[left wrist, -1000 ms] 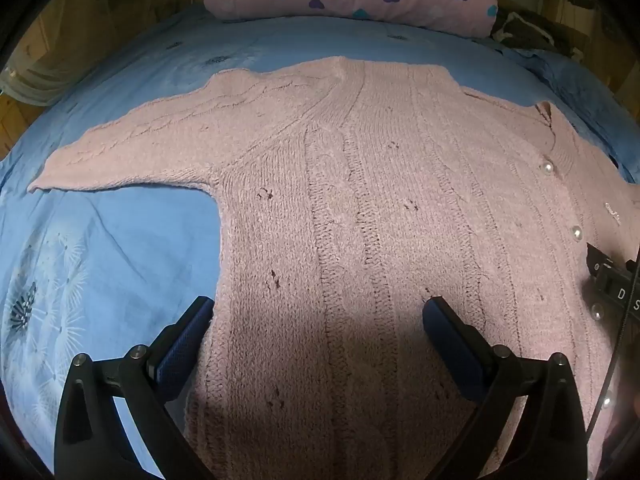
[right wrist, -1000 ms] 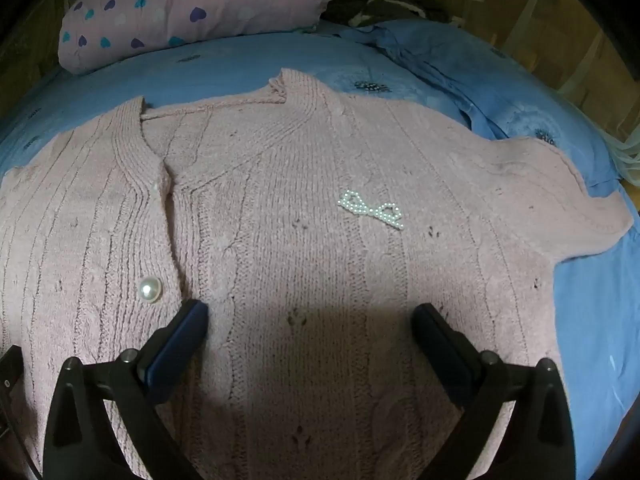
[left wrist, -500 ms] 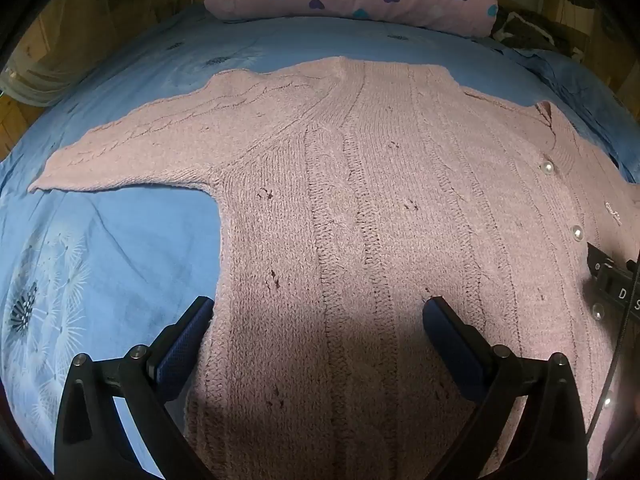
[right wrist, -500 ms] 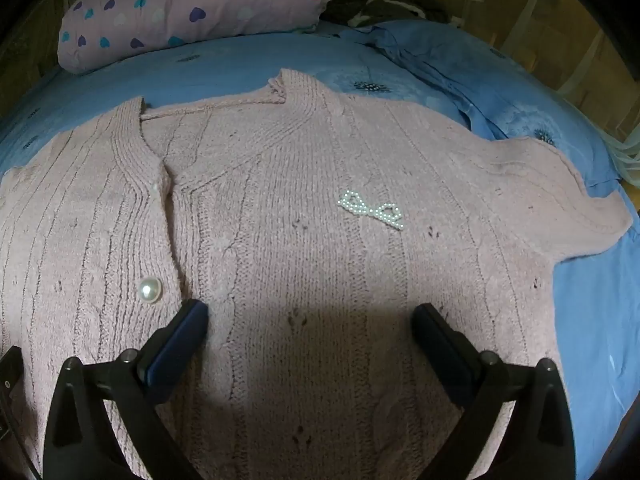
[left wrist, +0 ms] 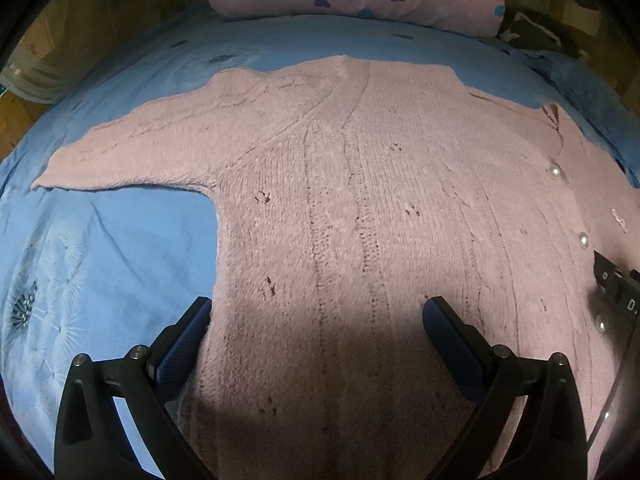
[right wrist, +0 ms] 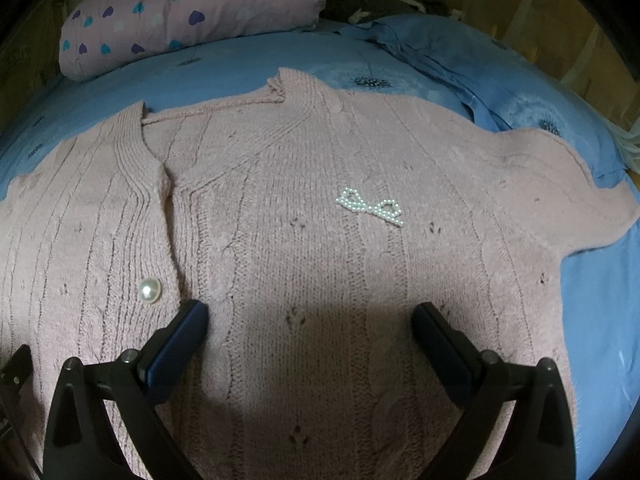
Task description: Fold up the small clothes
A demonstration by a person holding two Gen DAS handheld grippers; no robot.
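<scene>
Pink cable-knit cardigan [left wrist: 360, 208] with short sleeves, spread flat and face up on a blue bedsheet printed with dandelion heads [left wrist: 100, 248], directly under and ahead of both claws. Buttoned down the front with round pearl buttons [right wrist: 149, 290], one just ahead of the right claw's left finger; small pearl-bead bow [right wrist: 370, 206] on the chest, further ahead and between that claw's fingers. Left gripper [left wrist: 318, 310] with fingers spread wide, holding nothing, poised over the knit near its side edge, left fingertip at the border of cardigan and sheet. One sleeve [left wrist: 132, 156] stretched out ahead and to the left of it. Right gripper [right wrist: 310, 314] likewise wide apart and empty, both fingers over the body of the knit. Beyond the collar, far ahead of both claws, a pink pillow dotted with purple, teal and white hearts [right wrist: 188, 12]. To the right, rumpled blue fabric [right wrist: 460, 60] by the other sleeve.
</scene>
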